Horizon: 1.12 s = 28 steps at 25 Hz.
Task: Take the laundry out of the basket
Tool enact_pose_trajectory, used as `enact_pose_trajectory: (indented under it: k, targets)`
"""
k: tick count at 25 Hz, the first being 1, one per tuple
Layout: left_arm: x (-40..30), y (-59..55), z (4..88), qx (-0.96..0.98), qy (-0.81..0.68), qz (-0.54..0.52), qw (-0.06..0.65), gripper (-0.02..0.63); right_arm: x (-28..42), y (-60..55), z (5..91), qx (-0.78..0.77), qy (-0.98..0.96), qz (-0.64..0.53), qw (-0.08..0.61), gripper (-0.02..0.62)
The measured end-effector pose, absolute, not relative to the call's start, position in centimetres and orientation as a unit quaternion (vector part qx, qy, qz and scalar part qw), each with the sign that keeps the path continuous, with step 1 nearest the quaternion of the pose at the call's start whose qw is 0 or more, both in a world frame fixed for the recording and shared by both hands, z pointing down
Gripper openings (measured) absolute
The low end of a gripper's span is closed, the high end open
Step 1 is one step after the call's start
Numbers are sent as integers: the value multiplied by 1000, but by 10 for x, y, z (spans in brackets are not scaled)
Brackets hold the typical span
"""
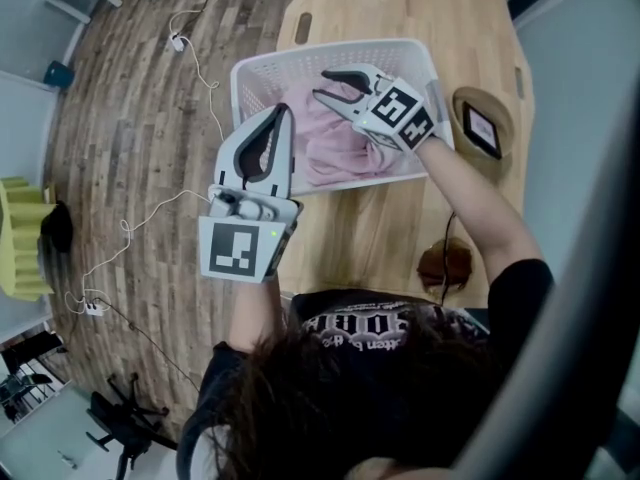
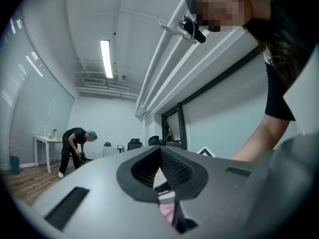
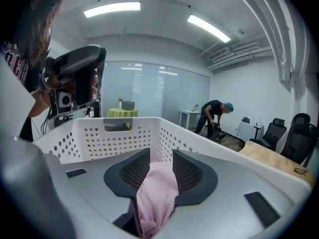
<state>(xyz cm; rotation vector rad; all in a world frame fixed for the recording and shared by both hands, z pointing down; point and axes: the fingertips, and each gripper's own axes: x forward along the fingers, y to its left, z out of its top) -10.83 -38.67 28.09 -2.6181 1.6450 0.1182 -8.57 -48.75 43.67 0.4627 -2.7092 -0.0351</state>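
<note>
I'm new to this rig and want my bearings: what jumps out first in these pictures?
A white perforated plastic laundry basket sits on the light wooden table, with crumpled pink cloth inside. The right gripper reaches into it, pink cloth between its jaws, while the left gripper hangs shut at the basket's left side.

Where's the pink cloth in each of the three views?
Head view: pink cloth in the basket, upper centre.
Left gripper view: small pink patch at bottom centre, behind the jaws.
Right gripper view: cloth bottom centre, between the jaws.
Shared landmark: the basket, in head and right gripper views.
</note>
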Motion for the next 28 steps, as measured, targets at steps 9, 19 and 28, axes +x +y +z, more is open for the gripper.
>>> enact_pose_trajectory:
  k: [9, 19, 28]
  targets:
    - [-107, -398, 284, -853, 519, 47, 13, 0, -92, -484, 505, 108, -936, -14, 334, 294]
    - [-107, -401, 286, -854, 518, 45, 11, 0, -82, -483, 551, 94, -906, -6, 413, 337]
    - [-106, -400, 289, -853, 520, 38, 12, 0, -73, -484, 575, 92, -880, 5, 466, 288]
